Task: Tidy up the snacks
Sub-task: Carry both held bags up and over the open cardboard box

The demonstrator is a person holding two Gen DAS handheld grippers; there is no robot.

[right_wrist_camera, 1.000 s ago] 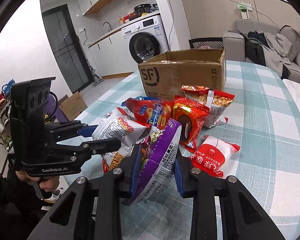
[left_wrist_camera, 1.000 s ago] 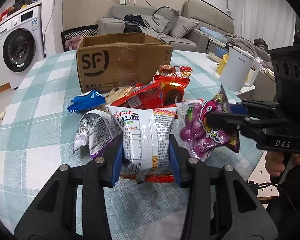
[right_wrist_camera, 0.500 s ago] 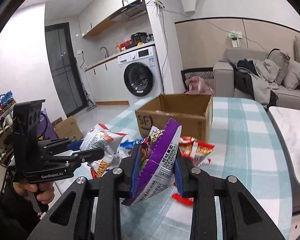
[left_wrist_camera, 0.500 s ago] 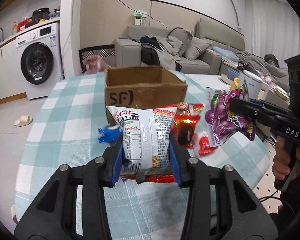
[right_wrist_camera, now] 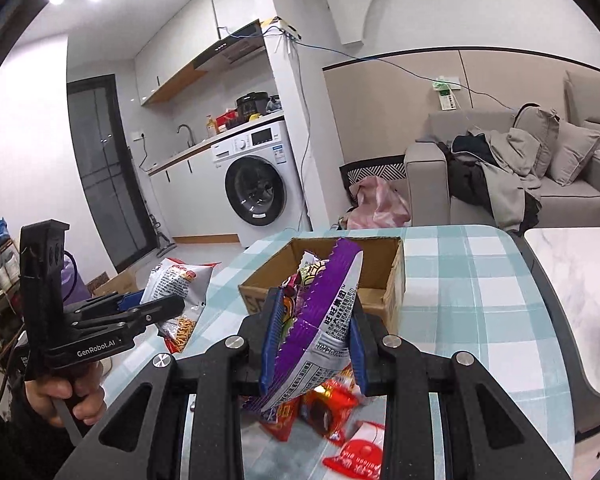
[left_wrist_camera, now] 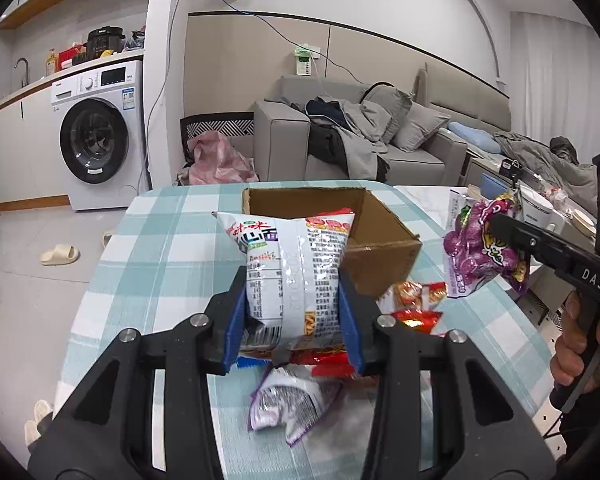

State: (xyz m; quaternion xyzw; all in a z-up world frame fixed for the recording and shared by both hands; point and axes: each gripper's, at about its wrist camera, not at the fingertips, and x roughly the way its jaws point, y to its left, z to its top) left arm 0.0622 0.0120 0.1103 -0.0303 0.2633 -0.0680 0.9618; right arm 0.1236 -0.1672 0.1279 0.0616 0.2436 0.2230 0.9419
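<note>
Lifted higher, both hand-held grippers clamp snack bags above the SF-marked box [left_wrist_camera: 380,240].

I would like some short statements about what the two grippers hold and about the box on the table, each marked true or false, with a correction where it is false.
1. The left gripper is shut on a white snack bag. True.
2. The right gripper is open and holds nothing. False: it is shut on a purple snack bag.
3. The cardboard box is closed with tape. False: its top is open.
4. Some snack packets lie on the checked tablecloth. True.
5. Both held bags rest inside the box. False: both are held in the air.
</note>
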